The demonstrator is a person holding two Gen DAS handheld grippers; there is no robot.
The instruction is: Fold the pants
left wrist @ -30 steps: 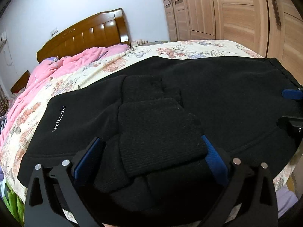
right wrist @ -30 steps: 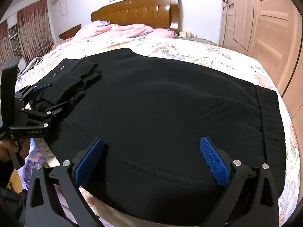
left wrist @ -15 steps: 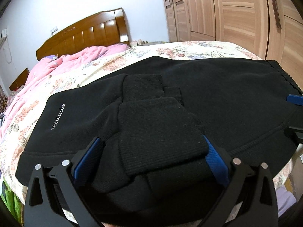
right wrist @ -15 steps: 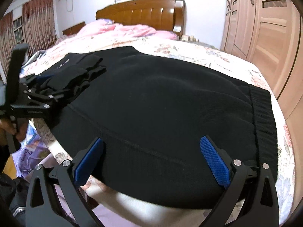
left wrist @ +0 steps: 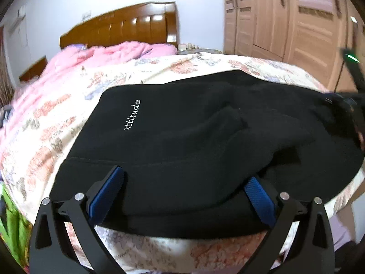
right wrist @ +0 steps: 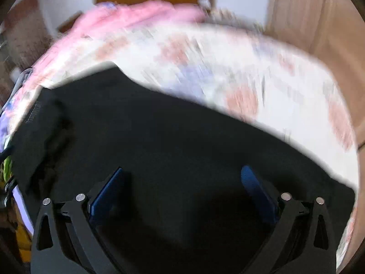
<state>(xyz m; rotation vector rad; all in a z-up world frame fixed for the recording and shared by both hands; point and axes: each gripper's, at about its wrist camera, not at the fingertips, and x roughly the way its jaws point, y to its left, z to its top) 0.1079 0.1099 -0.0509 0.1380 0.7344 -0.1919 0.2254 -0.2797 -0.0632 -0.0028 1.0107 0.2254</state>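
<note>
Black pants [left wrist: 205, 141] with white "attitude" lettering lie folded on the flowered bed sheet [left wrist: 57, 118]. In the left wrist view my left gripper [left wrist: 182, 189] is open, its blue pads astride the near edge of the pants at the bed's front. The ribbed cuffs lie on top toward the right. In the blurred right wrist view my right gripper [right wrist: 182, 187] is open, low over the black pants [right wrist: 171, 141]. The right gripper's body shows at the far right edge of the left wrist view [left wrist: 351, 107].
A pink duvet [left wrist: 102, 54] and a wooden headboard [left wrist: 127, 27] lie at the far end of the bed. Wooden wardrobe doors [left wrist: 296, 22] stand to the right. Something green [left wrist: 11, 228] hangs below the bed's left front edge.
My left gripper has shifted left along the near edge, so the cuffs now sit to its right. My right gripper has moved fast in over the pants; its view is blurred.
</note>
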